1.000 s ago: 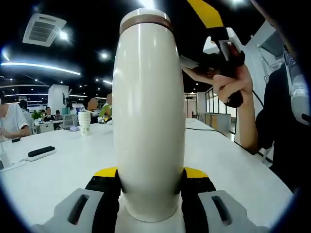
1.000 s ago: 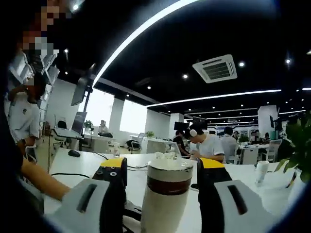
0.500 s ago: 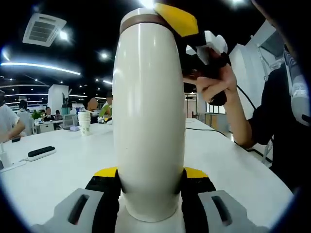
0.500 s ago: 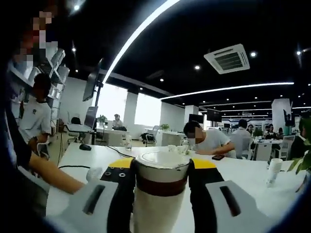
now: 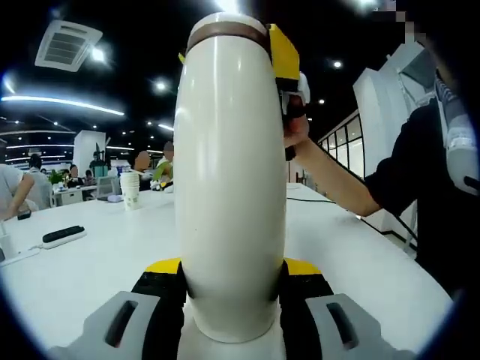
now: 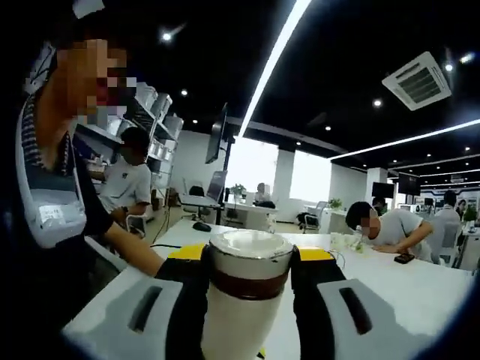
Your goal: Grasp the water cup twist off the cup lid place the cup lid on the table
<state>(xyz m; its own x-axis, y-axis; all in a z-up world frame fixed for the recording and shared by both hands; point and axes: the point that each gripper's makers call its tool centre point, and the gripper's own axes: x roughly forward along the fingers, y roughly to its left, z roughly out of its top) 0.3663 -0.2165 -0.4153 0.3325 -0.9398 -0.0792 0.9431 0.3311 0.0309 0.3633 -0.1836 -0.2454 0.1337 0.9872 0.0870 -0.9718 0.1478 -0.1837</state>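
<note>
A tall cream water cup (image 5: 229, 187) stands upright on the white table (image 5: 90, 262), and my left gripper (image 5: 232, 267) is shut on its lower body. Its lid (image 5: 225, 28), set off by a brown band, sits on top of the cup. The right gripper's yellow-tipped jaw (image 5: 283, 52) presses against the lid's right side, with the person's hand (image 5: 296, 127) behind it. In the right gripper view the lid (image 6: 250, 251) sits between the two jaws, and my right gripper (image 6: 250, 261) is shut on it above the brown band (image 6: 247, 285).
A stack of paper cups (image 5: 130, 190) and a black device on a white strip (image 5: 63, 235) lie on the table to the left. The person's arm (image 5: 337, 191) reaches in from the right. A mouse (image 6: 201, 226) and seated people (image 6: 390, 229) are farther off.
The right gripper came in from the right onto the lid and its jaws closed on it. The right gripper view has since swung around the cup. The left gripper kept still.
</note>
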